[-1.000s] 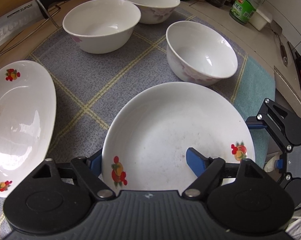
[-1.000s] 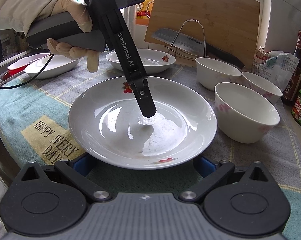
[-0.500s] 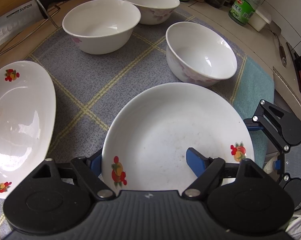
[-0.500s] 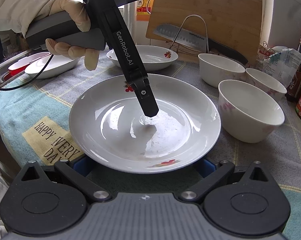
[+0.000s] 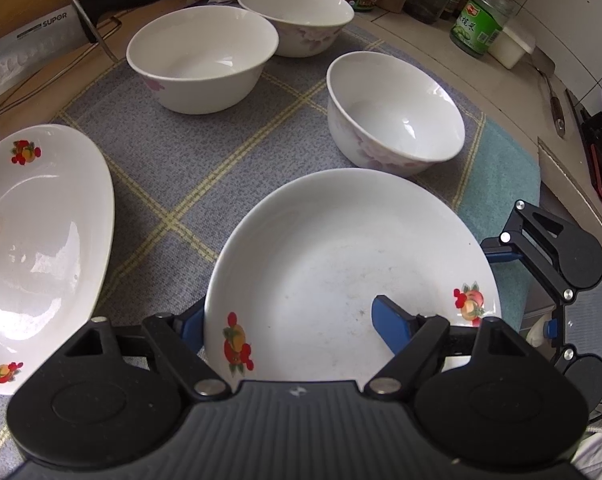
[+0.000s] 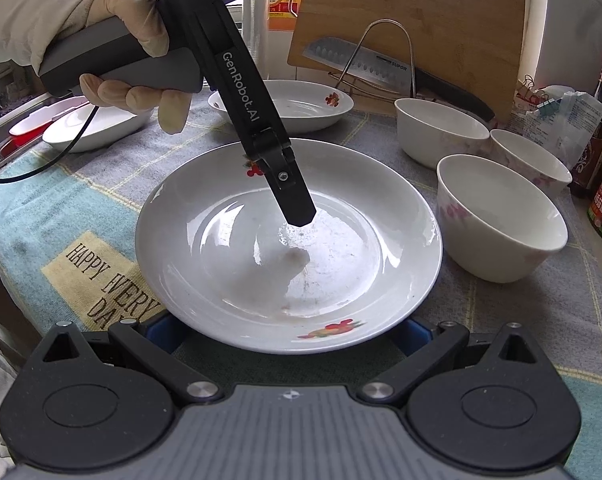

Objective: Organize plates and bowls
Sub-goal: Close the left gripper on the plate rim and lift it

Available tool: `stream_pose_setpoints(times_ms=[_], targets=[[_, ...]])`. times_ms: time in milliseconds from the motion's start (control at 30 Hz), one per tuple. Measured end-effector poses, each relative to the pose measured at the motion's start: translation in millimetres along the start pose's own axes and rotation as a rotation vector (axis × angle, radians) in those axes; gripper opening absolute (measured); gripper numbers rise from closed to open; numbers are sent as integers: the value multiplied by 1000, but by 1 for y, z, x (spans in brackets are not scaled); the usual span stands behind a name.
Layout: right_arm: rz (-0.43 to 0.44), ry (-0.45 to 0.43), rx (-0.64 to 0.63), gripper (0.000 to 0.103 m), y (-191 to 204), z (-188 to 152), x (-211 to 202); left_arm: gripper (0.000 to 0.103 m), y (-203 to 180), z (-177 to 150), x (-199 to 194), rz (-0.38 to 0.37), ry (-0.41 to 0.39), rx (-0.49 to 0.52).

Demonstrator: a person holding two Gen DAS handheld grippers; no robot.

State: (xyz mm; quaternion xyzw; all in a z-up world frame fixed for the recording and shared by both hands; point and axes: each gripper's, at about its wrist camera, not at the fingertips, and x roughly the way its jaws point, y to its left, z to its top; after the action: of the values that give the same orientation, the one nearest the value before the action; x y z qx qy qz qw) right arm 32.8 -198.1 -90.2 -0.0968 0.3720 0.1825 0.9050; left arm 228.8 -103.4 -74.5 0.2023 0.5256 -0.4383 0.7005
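Note:
A white plate with fruit prints lies on the checked cloth between both grippers. My left gripper is open and straddles the plate's rim. One blue pad sits outside the rim, and the other finger hovers just over the plate's middle without pressing. On the opposite side my right gripper is open wide, its pads half hidden under the rim. A second plate rests beside it. Three white bowls stand behind.
A gloved hand holds the left gripper. A cutting board and a knife on a wire rack stand at the back. Jars line the wall. A third plate lies by a metal tray.
In the right wrist view the plate's near rim now lies slightly closer over my right fingers. The left finger stays above the plate's middle. The bowls and other plates have not moved.

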Motion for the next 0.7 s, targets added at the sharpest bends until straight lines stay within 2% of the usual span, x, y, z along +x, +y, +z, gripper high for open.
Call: stream_pose_setpoints(times_ms=[700], targets=[[9,22,-36,103,6,9,0,81,4,-15,-18,12,-38,-32]])
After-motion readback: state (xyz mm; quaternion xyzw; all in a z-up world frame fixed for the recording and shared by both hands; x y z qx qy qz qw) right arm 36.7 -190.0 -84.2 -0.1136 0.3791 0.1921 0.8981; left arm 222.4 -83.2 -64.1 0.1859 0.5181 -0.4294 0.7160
